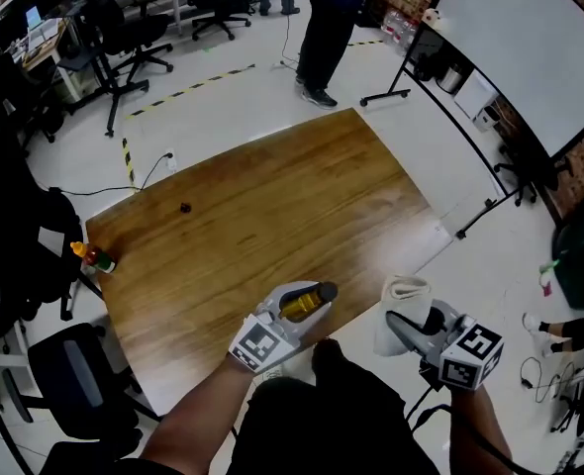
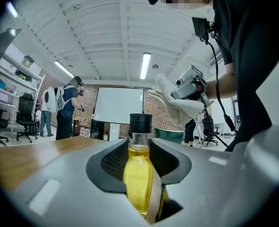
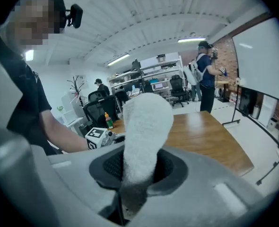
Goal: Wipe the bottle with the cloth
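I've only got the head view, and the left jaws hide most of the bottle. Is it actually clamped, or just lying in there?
Observer: Clamped. The left gripper view shows the left gripper shut on the body of the bottle, with the black cap sticking out past the jaws.
Operator: And the cloth, how is that held?
Observer: The right gripper view shows the right gripper pinching the white cloth between its jaws, a thick fold standing out beyond them.
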`<state>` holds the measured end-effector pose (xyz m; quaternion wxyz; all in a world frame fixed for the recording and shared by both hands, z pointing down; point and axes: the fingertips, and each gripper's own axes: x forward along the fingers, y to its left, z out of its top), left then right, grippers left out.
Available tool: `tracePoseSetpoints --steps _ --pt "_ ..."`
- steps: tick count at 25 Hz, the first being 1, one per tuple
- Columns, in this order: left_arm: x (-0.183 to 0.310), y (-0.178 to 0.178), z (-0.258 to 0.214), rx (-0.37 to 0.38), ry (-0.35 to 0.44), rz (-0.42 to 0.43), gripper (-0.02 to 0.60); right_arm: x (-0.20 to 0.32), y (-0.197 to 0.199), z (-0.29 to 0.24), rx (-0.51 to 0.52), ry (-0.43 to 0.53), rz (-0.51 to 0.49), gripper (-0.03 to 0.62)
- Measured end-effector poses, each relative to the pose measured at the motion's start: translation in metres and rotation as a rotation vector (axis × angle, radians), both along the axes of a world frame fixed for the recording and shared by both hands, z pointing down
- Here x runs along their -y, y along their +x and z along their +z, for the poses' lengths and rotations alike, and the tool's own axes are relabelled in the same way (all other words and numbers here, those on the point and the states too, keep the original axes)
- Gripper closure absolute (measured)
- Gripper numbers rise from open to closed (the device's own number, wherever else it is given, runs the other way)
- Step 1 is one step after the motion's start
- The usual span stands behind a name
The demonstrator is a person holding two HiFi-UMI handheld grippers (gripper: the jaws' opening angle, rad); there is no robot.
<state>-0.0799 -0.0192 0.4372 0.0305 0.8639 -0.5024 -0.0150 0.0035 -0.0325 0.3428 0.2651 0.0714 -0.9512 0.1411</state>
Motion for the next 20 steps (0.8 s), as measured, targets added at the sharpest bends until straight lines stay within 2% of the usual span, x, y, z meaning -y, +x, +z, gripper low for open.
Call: tracePoseSetpoints --steps 3,5,9,13,16,18,20 --pt "0.006 0.006 -0.002 0.050 -0.024 0.028 0.409 -0.001 0.031 0.002 -0.003 -0.016 0.040 0.522" --pt "0.008 0.011 0.000 0.082 -0.062 0.037 0.368 0.000 0.049 0.006 -0.005 -0.043 0.045 0.522" --pt "0.005 0.013 -0.005 0.103 -0.103 -0.031 0.341 0.016 0.067 0.007 0.037 -0.101 0.036 0.522" --pt "-0.003 0.009 -0.023 0.095 -0.122 -0.189 0.336 0.042 0.069 0.012 0.105 -0.148 -0.028 0.522" --pt "-0.019 0.002 -0.031 0.085 -0.156 -0.354 0.337 0.051 0.067 0.016 0.163 -0.253 -0.064 0.522" --pt "-0.039 0.000 -0.034 0.047 -0.201 -0.487 0.344 0.047 0.067 0.014 0.179 -0.307 -0.124 0.522" --pt "-0.059 0.010 -0.038 -0.008 -0.253 -0.610 0.392 0.042 0.075 0.009 0.196 -0.307 -0.204 0.522"
